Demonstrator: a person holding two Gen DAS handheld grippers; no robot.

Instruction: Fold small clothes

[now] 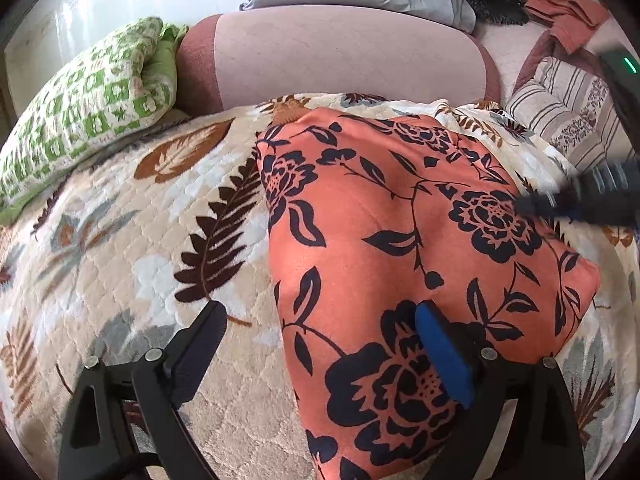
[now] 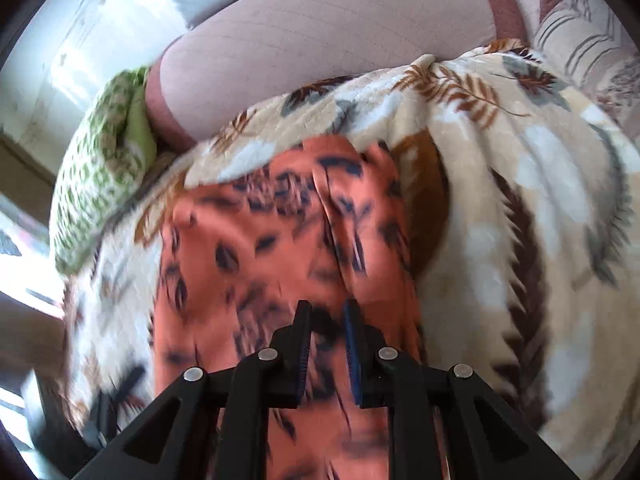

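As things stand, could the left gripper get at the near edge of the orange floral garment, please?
Probably yes: the left gripper is open right over the orange floral garment, straddling its left edge, with nothing between.

Bright daylight from the left; right wrist view motion-blurred, edges fisheye-warped.

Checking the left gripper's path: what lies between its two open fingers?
In the left wrist view, the left gripper spans bare leaf-print blanket and the left edge of the orange floral garment; nothing else.
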